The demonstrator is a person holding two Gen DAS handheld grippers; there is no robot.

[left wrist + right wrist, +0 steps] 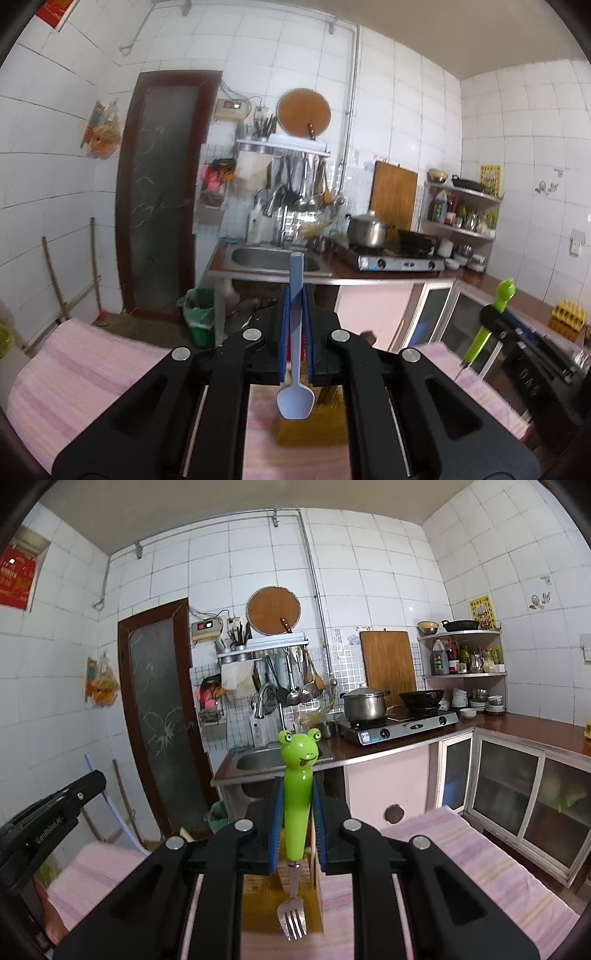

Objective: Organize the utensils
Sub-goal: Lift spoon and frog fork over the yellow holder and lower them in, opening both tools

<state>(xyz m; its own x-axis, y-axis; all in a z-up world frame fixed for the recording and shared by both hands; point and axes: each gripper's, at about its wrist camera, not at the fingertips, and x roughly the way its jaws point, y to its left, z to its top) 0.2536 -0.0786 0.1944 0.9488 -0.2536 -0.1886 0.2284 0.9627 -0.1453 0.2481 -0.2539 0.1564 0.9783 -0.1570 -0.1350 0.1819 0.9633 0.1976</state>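
My left gripper (295, 295) is shut on a pale blue plastic spoon (295, 391), held upright with its bowl down over a yellow-brown wooden utensil holder (314, 424). My right gripper (298, 794) is shut on a fork with a green frog handle (297, 782); its steel tines (292, 921) hang down over the same holder (258, 904). The right gripper and its green fork also show at the right of the left wrist view (491, 325). The left gripper's body shows at the left of the right wrist view (48, 823).
A pink striped cloth (92, 369) covers the table under both grippers. Beyond are a steel sink (273, 258), a gas stove with a pot (369, 229), corner shelves, cabinets at the right (517, 797), a green bin (199, 314) and a door.
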